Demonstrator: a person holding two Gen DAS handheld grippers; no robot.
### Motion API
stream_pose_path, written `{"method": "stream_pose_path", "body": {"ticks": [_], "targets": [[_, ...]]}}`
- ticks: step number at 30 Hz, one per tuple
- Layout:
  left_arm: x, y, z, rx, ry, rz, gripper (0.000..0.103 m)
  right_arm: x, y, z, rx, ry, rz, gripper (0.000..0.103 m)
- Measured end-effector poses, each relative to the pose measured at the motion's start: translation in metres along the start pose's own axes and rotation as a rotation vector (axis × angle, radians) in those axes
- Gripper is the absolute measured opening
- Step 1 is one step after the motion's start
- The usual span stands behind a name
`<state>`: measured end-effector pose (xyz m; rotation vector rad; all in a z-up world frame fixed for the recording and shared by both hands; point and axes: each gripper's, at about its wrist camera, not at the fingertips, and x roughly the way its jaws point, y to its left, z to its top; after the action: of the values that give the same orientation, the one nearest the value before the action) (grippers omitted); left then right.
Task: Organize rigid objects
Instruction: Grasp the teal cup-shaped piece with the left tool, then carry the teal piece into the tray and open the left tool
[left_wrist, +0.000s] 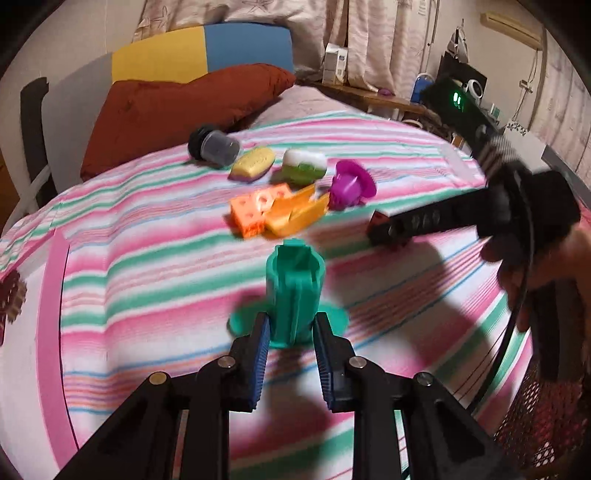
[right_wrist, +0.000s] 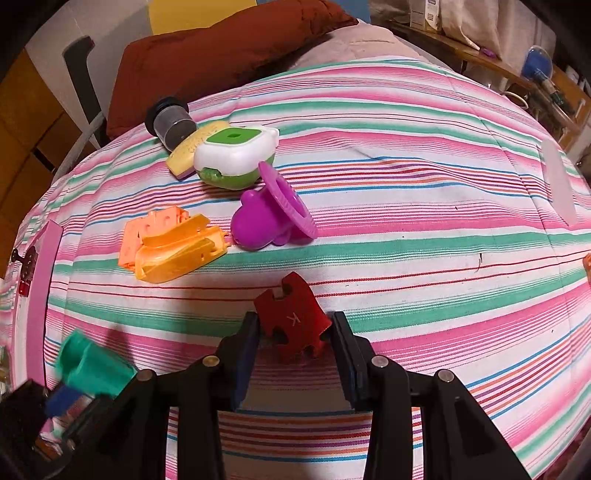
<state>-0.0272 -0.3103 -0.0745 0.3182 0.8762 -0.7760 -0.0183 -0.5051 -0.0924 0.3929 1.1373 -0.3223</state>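
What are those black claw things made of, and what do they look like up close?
Each is a black plastic-looking frame of angled struts joined by round silver pins. The left gripper and right gripper each carry two flat fingers lined with ribbed blue pads. A black cable loops by the right one's handle.

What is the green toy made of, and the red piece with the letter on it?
The green toy looks like hard plastic with a dull finish: one even colour and moulded ribs. The red piece looks like soft foam or matte plastic, I can't tell which: a flat jigsaw-shaped cutout with no shine and a letter K on it.
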Motion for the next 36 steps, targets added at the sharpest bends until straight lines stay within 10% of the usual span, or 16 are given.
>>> {"method": "stream_pose_path", "body": {"ticks": [36], "targets": [[0.001, 0.001, 0.004, -0.023, -0.033, 0.019, 0.031, -0.002, 0.003, -0.001, -0.022, -0.016, -0.018, 0.04]]}}
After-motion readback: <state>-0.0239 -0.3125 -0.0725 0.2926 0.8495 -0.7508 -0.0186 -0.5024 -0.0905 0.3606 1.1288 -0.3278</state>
